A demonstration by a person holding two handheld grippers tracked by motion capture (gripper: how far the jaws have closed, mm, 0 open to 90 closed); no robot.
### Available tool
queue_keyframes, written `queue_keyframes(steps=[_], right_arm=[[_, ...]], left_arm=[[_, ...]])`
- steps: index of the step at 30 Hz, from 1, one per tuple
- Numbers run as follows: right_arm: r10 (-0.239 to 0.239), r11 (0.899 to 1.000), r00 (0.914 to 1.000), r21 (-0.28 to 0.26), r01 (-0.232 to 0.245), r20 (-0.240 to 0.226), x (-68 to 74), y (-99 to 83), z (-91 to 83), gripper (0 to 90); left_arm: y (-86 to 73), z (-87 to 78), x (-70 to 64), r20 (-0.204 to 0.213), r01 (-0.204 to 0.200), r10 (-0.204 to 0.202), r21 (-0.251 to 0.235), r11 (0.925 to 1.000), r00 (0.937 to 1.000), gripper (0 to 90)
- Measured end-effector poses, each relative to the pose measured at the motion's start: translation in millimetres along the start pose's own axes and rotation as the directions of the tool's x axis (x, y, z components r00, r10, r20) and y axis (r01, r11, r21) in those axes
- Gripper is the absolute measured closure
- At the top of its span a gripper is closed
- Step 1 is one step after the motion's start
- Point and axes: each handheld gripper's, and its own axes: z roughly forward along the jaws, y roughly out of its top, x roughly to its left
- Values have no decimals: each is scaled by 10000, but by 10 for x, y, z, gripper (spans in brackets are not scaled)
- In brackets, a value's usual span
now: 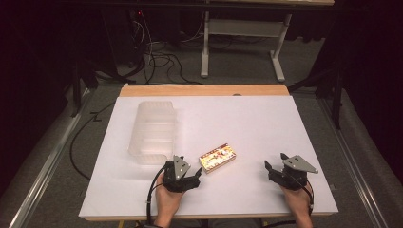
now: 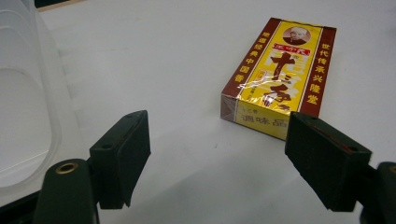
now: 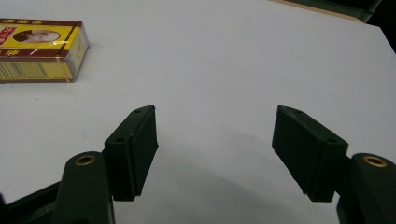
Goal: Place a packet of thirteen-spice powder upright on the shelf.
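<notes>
White sheeting covers the tabletop (image 1: 247,118), with a strip of bare wood showing along its far edge and a dark room with cables and a grey stand behind. Toward the left side, between the far and near edges, a clear ribbed plastic container (image 1: 151,132) lies on its side; nothing can be made out inside it. Just beyond its near end the left tongs (image 1: 196,175) rest near the near edge, jaws spread wide and empty, pointing at the small flat yellow-and-maroon printed cardboard box (image 1: 217,157). That box lies flat near the middle of the near half, close ahead of the left tongs but untouched; in the left gripper view it (image 2: 275,77) sits just past the right-hand jaw. Well apart, toward the near right corner, the right tongs (image 1: 274,163) rest with jaws likewise parted and holding nothing.

By my reading the work has barely begun: the box is not yet gripped or lifted, and the grasp, plus any move toward the container, remains.
</notes>
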Motion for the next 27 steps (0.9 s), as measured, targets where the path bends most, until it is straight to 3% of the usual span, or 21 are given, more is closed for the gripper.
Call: queue_keyframes(steps=[27], right_arm=[[64, 9999, 10000, -100, -64, 3, 0, -5, -10, 312]], left_arm=[[-1, -2, -6, -93, -12, 12, -7, 10000, 10000, 230]])
